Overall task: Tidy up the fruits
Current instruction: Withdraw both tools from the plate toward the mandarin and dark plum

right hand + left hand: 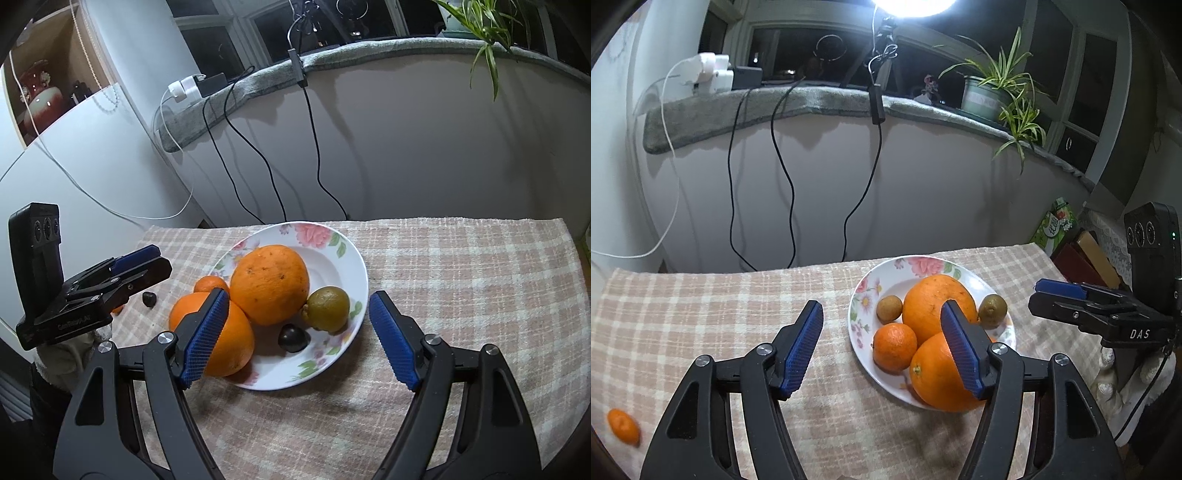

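Checked woven cloth (701, 314) in beige and cream, nubbly in texture, covers the table across the lower half of both views. At the bottom of the left wrist view the left gripper (882, 347) has black plastic arms and blue ribbed pads; its jaws stand wide apart with only cloth and the plate's edge showing between them, gripping nothing. In the lower left corner of that view a small oval mandarin (623, 426) lies alone on the cloth, well apart from the plate.

At the bottom of the right wrist view the right gripper (297, 338) is likewise spread wide, its pads framing the near side of the plate without pressing on any fruit.

Just beyond, at frame centre, sits the glossy white plate (347, 258), round and shallow, with pink flowers printed on its rim. On it lie a smooth bright orange (236, 339) nearest, a bigger, duller, pitted orange (271, 282) touching it behind, a small tangerine (210, 284) at the left, a greenish-brown round fruit (328, 308) at the right, and a small dark, shiny piece (293, 338) in front of that one. Another dark piece (149, 298) rests on the cloth left of the plate.

Farther back, black cables (783, 166) hang down a pale curved wall from a grey, fuzzy-covered sill (812, 99), where a potted spider plant (993, 88) stands at upper right.
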`<state>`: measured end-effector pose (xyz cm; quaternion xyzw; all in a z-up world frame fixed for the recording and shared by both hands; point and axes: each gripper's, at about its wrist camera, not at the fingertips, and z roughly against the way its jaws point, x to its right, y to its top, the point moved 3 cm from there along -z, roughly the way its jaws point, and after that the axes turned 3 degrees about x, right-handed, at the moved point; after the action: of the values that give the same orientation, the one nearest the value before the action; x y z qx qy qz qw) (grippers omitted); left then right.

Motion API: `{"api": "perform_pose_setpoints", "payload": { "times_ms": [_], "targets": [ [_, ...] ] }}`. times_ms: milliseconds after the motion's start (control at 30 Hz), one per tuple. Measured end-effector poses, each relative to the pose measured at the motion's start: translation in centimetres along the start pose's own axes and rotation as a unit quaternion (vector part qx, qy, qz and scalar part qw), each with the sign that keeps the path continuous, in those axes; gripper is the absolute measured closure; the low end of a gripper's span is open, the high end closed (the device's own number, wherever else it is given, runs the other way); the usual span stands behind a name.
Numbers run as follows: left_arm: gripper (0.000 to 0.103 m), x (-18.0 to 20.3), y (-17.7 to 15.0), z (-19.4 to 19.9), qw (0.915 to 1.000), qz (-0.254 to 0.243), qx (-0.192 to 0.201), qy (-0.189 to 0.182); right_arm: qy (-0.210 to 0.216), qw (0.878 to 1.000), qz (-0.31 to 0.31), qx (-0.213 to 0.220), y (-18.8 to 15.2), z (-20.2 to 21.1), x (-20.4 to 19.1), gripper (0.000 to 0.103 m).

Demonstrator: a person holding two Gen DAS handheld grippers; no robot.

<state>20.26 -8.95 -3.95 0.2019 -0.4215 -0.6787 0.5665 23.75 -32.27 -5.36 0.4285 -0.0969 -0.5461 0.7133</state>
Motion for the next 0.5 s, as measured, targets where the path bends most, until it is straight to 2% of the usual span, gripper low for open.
{"api": "perform_pose_setpoints", "payload": {
  "times_ms": [500],
  "targets": [
    [0.034,0.4,-0.3,3.9,0.9993,-0.014,0.031,0.016,0.014,0.999,0.034,0.014,-0.2,1.6,-3.5,0.022]
  ]
}}
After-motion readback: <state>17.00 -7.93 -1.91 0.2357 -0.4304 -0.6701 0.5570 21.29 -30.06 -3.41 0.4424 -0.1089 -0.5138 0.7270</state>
